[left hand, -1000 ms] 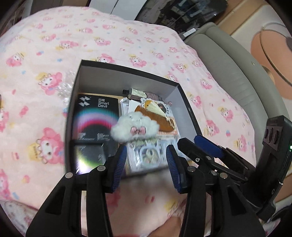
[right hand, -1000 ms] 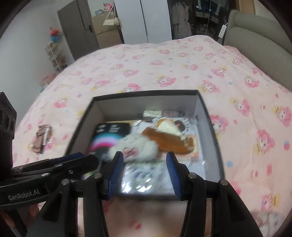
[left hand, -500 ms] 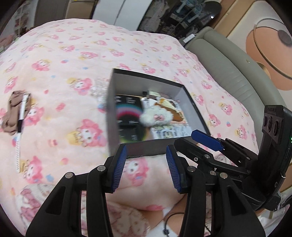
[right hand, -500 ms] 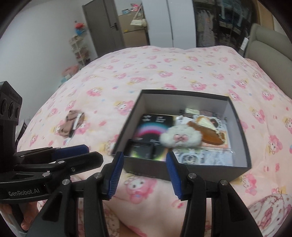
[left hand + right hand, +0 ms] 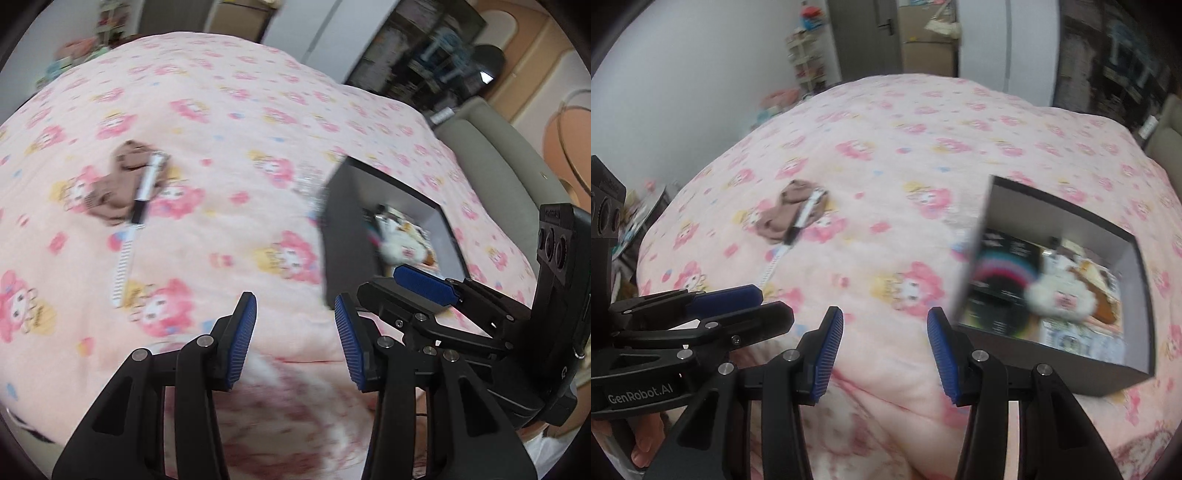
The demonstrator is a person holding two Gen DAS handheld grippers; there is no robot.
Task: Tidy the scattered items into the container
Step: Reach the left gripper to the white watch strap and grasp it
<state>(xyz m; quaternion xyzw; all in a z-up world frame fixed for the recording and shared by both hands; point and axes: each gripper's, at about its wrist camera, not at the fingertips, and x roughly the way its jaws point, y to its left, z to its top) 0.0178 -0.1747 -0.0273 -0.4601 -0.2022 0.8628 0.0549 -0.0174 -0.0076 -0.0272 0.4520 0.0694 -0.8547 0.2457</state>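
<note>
Left wrist view: left tool (image 5: 295, 332) hangs over the pink bed (image 5: 221, 110), jaws apart, nothing between them; right tool (image 5: 884, 334) likewise gapes empty. Further off, a pen (image 5: 146, 192) lies on a brown cloth (image 5: 110, 188). Off right sits the dark box (image 5: 1052, 354), already holding items.

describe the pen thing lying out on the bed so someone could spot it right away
On the pink cartoon-print bedspread, look away from the dark box to the crumpled brown cloth lying alone. The pen rests slantwise across that cloth: slim, white with a black end, the only stick-shaped thing there.
</note>
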